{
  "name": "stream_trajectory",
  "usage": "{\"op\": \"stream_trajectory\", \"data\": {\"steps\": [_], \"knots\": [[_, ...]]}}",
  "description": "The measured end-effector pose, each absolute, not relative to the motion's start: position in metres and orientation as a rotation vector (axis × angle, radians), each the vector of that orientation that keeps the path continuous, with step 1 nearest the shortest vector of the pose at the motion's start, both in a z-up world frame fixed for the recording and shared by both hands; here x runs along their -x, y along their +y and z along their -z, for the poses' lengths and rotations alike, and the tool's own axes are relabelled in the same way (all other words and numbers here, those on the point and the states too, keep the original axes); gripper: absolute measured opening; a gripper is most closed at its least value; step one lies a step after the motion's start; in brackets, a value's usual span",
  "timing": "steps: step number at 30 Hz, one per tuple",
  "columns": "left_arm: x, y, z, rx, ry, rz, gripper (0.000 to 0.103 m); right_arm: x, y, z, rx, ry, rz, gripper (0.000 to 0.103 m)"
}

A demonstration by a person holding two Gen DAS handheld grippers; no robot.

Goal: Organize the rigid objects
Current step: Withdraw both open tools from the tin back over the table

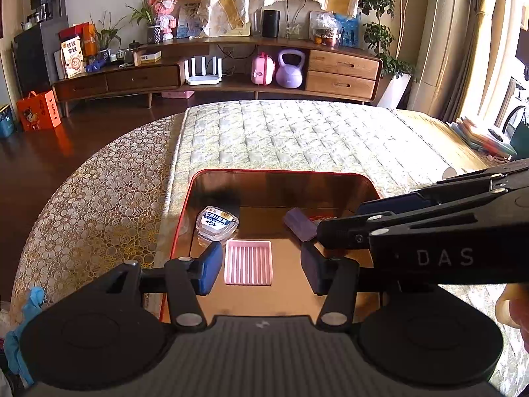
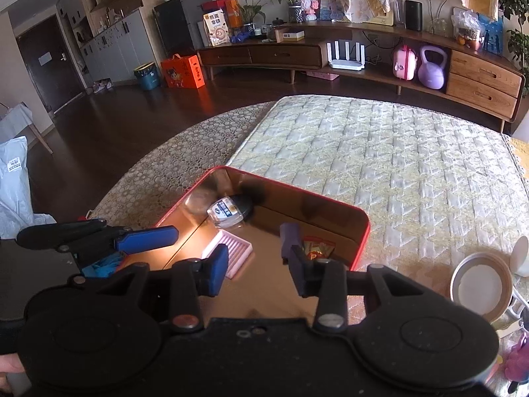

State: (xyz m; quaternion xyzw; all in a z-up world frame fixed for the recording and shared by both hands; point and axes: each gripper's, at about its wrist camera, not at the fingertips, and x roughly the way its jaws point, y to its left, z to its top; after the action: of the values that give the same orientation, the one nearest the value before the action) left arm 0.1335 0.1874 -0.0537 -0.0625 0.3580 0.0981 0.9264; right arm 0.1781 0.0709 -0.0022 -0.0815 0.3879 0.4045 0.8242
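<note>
A red tin box (image 1: 284, 174) (image 2: 360, 218) with a gold inside lies open on the quilted table. In it lie a pink ribbed tray (image 1: 248, 262) (image 2: 231, 252), a clear labelled container (image 1: 216, 226) (image 2: 228, 215), a purple block (image 1: 299, 223) (image 2: 288, 238) and a red-gold packet (image 2: 317, 248). My left gripper (image 1: 259, 266) hovers open and empty over the pink tray. My right gripper (image 2: 259, 271) is open and empty over the box, close to the purple block; it also enters the left wrist view (image 1: 429, 231) from the right.
A round metal dish (image 2: 479, 286) and a white object (image 2: 520, 254) sit on the table at right. A blue cloth (image 1: 23, 324) lies at the left edge. A wooden sideboard (image 1: 231, 66) stands beyond the table across dark floor.
</note>
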Motion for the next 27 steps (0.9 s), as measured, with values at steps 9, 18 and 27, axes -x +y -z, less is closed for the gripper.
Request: {"op": "stream_trajectory", "data": {"steps": [9,18,27], "knots": [[-0.109,0.171,0.039,0.138,0.712,-0.182,0.053,-0.149,0.045,-0.017,0.165,0.768,-0.859,0.054],[-0.086,0.148,0.027,0.135,0.689,-0.160,0.059,-0.119,0.013,-0.032,0.150,0.716,-0.854,0.058],[-0.064,0.126,0.017,0.147,0.662,-0.154,0.073,-0.092,-0.030,-0.042,0.113,0.645,-0.831,0.070]]}}
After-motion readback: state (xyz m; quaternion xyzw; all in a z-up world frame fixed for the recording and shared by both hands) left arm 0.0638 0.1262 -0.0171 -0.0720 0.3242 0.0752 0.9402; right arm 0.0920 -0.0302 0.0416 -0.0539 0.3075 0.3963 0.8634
